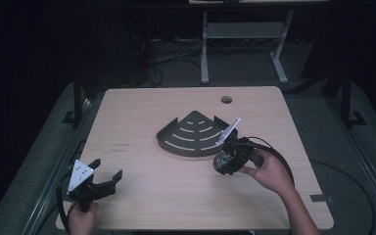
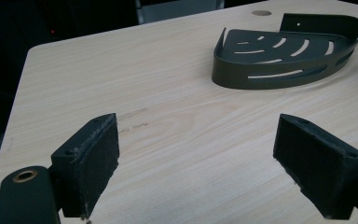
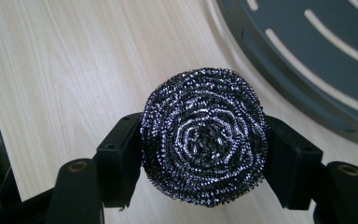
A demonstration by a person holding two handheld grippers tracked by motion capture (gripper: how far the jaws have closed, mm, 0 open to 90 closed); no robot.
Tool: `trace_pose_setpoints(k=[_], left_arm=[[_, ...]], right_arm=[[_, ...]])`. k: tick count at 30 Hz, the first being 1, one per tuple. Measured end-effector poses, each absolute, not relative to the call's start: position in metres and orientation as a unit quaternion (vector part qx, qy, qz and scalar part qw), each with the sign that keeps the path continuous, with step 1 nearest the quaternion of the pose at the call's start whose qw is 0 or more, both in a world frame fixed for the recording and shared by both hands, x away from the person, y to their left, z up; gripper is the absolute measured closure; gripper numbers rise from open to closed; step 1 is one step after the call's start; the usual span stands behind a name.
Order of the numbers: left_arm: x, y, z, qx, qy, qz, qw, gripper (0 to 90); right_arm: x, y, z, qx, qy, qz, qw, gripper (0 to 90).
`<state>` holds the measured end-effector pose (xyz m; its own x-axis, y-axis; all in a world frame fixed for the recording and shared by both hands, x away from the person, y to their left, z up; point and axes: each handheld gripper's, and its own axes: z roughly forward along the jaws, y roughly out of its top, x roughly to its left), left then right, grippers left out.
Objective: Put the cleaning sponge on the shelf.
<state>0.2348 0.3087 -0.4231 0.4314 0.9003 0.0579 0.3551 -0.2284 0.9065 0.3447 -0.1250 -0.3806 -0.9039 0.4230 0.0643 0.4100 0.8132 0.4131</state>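
A round steel-wool scourer point(image 3: 204, 135) is squeezed between the two black jaws of my right gripper point(image 3: 204, 154), which is shut on it. In the high view the right gripper point(image 1: 223, 162) holds the scourer point(image 1: 221, 160) just above the table, beside the near right rim of a dark quarter-round slotted shelf basket point(image 1: 192, 133). The basket's rim point(image 3: 303, 100) lies at the upper right of the right gripper view. My left gripper point(image 1: 106, 179) rests at the table's near left corner, jaws wide open with nothing between them. The left gripper view has the basket point(image 2: 284, 53) far ahead to the right.
The light wooden table point(image 1: 142, 166) has a round cable hole point(image 1: 226, 100) near its far edge. Beyond it stands a white table frame point(image 1: 242, 36) on a dark floor with cables. Metal rails run along both sides of the table.
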Motion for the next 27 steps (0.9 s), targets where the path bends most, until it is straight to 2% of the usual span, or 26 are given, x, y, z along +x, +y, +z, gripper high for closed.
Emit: trace_pose_setpoints(k=[27], left_arm=[[0.237,0.303,-0.423,0.726,0.43,0.304,0.442,13.8]], right_arm=[[0.369,-0.109,-0.357,0.204,0.956,0.212,0.014,34.3]])
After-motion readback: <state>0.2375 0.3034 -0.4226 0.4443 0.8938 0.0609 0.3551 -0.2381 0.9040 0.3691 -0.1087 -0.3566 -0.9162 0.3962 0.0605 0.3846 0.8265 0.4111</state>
